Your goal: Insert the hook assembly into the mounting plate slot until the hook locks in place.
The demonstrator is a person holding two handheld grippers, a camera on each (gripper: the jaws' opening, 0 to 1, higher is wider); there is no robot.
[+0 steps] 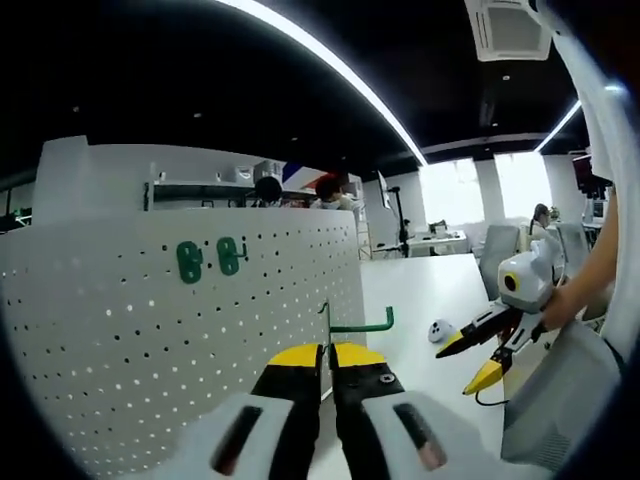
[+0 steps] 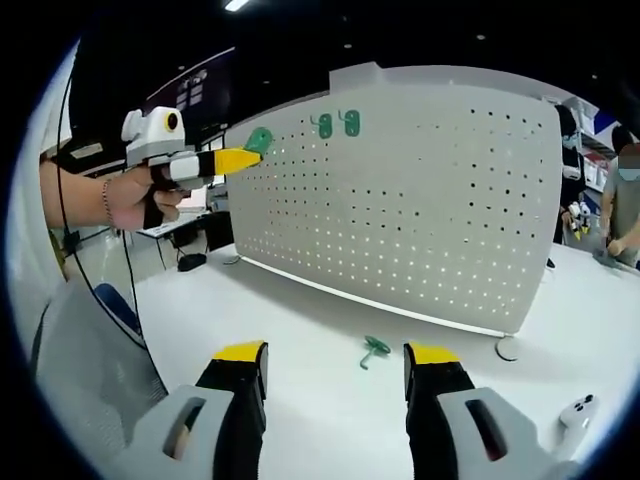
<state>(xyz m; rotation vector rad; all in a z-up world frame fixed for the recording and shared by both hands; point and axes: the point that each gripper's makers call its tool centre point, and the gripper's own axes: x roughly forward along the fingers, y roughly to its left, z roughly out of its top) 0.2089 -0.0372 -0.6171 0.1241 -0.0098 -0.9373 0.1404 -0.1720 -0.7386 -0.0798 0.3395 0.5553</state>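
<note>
A white perforated mounting plate point(image 1: 150, 340) stands upright on the table, with two green hooks point(image 1: 208, 259) hung near its top edge. My left gripper point(image 1: 326, 352) is shut on a green hook point(image 1: 362, 325), close to the plate's right end. In the right gripper view the same left gripper point(image 2: 252, 158), held by a hand, carries its green hook point(image 2: 259, 140) at the upper left corner of the plate point(image 2: 420, 200). My right gripper point(image 2: 336, 355) is open and holds nothing, low over the table. Another green hook point(image 2: 375, 347) lies on the table between its jaws' line and the plate.
The white table point(image 2: 300, 310) stretches in front of the plate. A small white device point(image 2: 578, 410) lies at the right, and a round white piece point(image 2: 507, 348) sits by the plate's foot. People stand beyond the plate's right end. The right gripper point(image 1: 468, 362) hangs open at the right.
</note>
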